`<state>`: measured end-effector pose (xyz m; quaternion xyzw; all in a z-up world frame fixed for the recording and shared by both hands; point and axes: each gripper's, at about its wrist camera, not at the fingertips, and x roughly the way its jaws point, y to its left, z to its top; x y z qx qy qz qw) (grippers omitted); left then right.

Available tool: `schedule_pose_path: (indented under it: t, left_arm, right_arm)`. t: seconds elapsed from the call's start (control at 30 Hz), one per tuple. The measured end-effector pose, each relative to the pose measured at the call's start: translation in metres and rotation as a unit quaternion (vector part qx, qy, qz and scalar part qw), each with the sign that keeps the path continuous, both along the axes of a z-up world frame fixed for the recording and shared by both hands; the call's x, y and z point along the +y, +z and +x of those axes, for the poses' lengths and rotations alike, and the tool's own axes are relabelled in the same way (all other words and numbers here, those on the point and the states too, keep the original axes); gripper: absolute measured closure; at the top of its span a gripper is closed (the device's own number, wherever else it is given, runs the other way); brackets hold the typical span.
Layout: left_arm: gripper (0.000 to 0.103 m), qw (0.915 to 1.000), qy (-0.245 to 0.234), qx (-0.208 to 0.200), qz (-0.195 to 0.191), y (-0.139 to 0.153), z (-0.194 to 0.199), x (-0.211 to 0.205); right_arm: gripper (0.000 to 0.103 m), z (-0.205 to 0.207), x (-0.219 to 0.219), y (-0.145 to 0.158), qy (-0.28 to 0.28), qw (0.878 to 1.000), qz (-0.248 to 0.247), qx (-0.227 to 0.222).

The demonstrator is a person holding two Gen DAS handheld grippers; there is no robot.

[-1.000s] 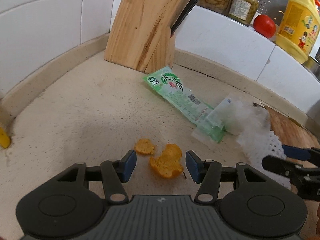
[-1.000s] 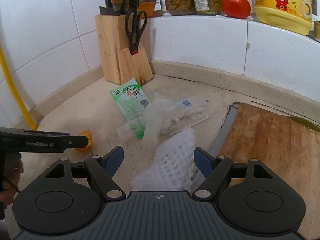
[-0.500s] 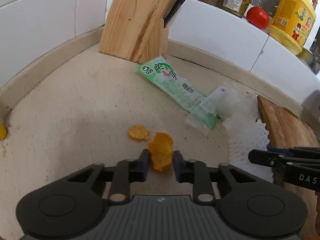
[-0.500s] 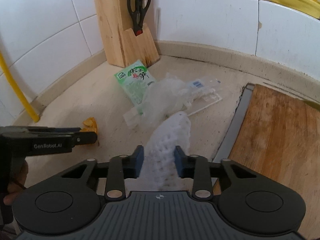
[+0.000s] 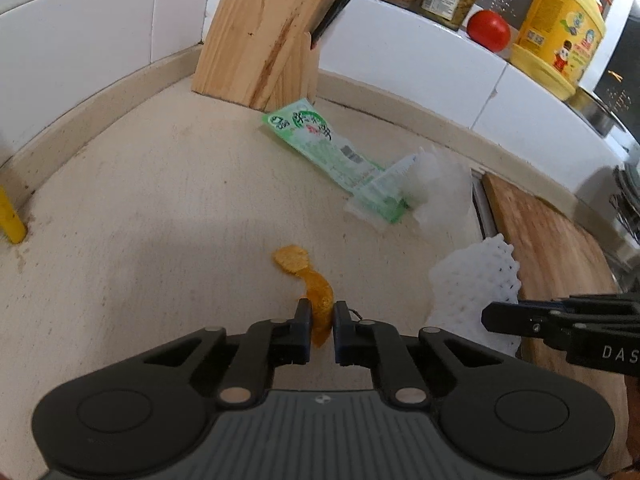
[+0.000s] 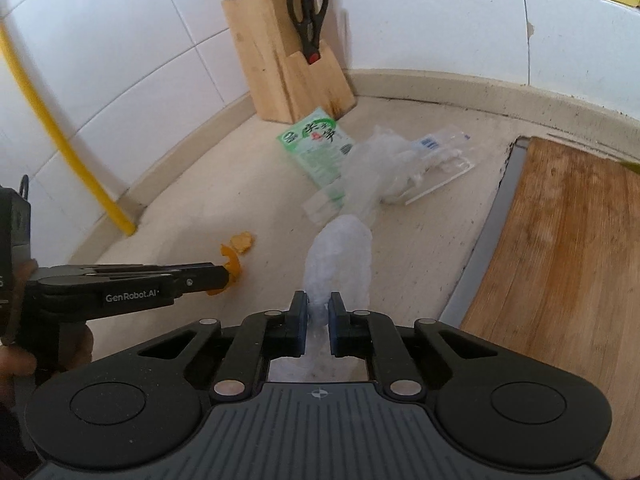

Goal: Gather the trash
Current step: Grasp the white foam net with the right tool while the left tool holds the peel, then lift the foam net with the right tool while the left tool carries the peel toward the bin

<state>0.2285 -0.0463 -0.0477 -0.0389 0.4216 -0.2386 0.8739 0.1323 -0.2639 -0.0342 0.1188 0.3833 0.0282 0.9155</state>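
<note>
Both grippers pinching trash off the desk

The left gripper is closing, fingers clamping the orange peel; the right gripper is closing, fingers squeezing the white foam net.

A speckled beige countertop carries a wooden knife block far ahead. A green wrapper, clear plastic and a small orange peel lie nearer, a cutting board rightward.

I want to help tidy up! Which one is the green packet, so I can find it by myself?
Look for the wooden knife block standing in the corner of the counter. Lying flat right at its foot is the green packet, with crumpled clear plastic over its far end. It is the only green thing there, printed with big white characters, unlike the orange peel and white foam net nearby.
</note>
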Motion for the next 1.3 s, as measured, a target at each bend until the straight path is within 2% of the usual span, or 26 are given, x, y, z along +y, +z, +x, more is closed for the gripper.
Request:
schedule_pose_path:
  t: [0.1,0.13,0.2,0.23,0.27,0.4,0.43,0.57,0.6,0.63,0.8,1.03,1.3]
  left_arm:
    - [0.093,1.0000,0.000,0.004,-0.001,-0.003,0.001,0.004]
    - [0.087,1.0000,0.002,0.006,-0.002,-0.003,0.002,0.004]
    - [0.076,1.0000,0.010,0.002,0.000,-0.002,0.004,0.004]
    - [0.071,0.9999,0.013,-0.001,0.003,-0.003,0.005,0.004]
    - [0.070,0.9999,0.013,-0.004,0.006,-0.003,0.004,0.002]
    - [0.066,0.9999,0.001,-0.007,0.014,-0.004,0.006,-0.005]
    - [0.066,0.9999,0.000,-0.007,0.015,-0.006,0.006,-0.007]
    - [0.068,0.9997,0.007,-0.012,0.022,-0.010,0.007,-0.011]
    - [0.075,0.9997,0.008,-0.010,0.019,-0.009,0.007,-0.011]
    - [0.087,0.9999,0.004,-0.004,0.013,-0.009,0.008,-0.011]
    - [0.094,0.9999,-0.009,0.001,0.010,-0.004,0.001,-0.014]
    - [0.094,0.9987,-0.001,0.015,-0.048,0.009,-0.008,0.000]
    - [0.095,0.9977,0.016,-0.015,-0.064,0.034,-0.024,0.008]
  right_arm:
    - [0.088,-0.001,0.001,-0.003,0.005,1.000,-0.004,0.006]
    - [0.088,0.000,0.002,-0.005,0.007,1.000,-0.008,0.009]
    - [0.078,0.001,0.000,-0.006,0.001,1.000,-0.012,0.007]
    - [0.076,0.001,0.000,-0.006,0.002,1.000,-0.015,0.007]
    - [0.073,0.002,0.000,-0.006,0.005,1.000,-0.018,0.007]
    - [0.046,0.002,0.001,-0.006,0.003,1.000,-0.025,0.000]
    - [0.045,0.003,0.001,-0.007,0.002,1.000,-0.026,-0.002]
    - [0.050,0.010,0.003,-0.014,-0.005,1.000,-0.024,0.008]
    - [0.053,0.012,0.003,-0.016,-0.005,1.000,-0.024,0.013]
    - [0.057,0.014,0.004,-0.019,-0.006,1.000,-0.023,0.020]
    - [0.084,0.012,0.004,-0.014,-0.004,1.000,-0.003,0.019]
    - [0.088,0.001,-0.004,-0.004,-0.007,0.999,0.047,0.013]
    - [0.089,-0.012,-0.011,0.017,-0.002,0.997,0.073,-0.025]
